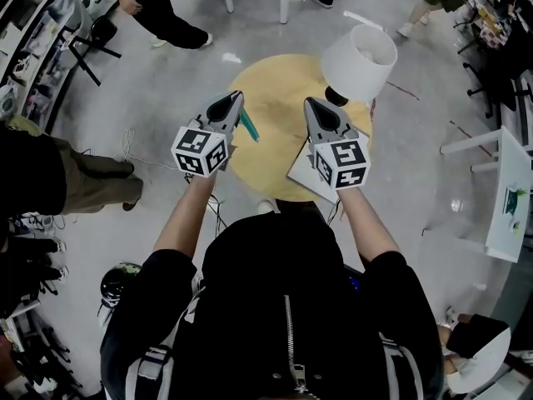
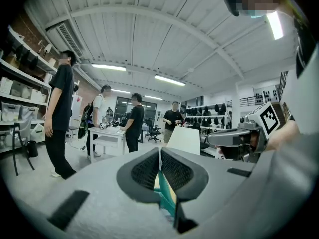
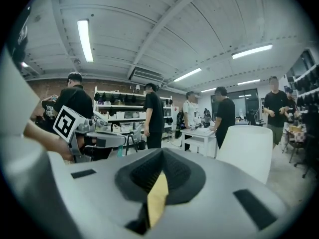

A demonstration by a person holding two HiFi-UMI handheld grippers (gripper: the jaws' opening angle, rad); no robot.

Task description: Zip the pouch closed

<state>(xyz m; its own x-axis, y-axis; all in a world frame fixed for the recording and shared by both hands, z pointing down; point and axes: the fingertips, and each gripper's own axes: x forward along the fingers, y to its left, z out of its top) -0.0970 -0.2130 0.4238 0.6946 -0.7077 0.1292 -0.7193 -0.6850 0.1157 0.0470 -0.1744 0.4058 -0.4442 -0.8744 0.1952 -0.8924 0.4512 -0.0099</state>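
Note:
A thin teal pouch [image 1: 249, 127], seen edge-on, hangs from my left gripper [image 1: 237, 98], which is shut on its top edge. In the left gripper view the teal pouch [image 2: 167, 193] shows in the gap under the closed jaws. My right gripper [image 1: 310, 102] is held level beside the left one, a short way apart from it, with its jaws together. In the right gripper view only a yellow wedge shows under them, and I cannot tell what it is. Both grippers hover above the round yellow table [image 1: 275, 82].
A flat white sheet-like thing [image 1: 301, 173] lies at the table's near edge, under my right hand. A white chair [image 1: 358, 61] stands at the table's far right. Several people stand around the room, with shelves and a white desk [image 2: 107, 133] behind them.

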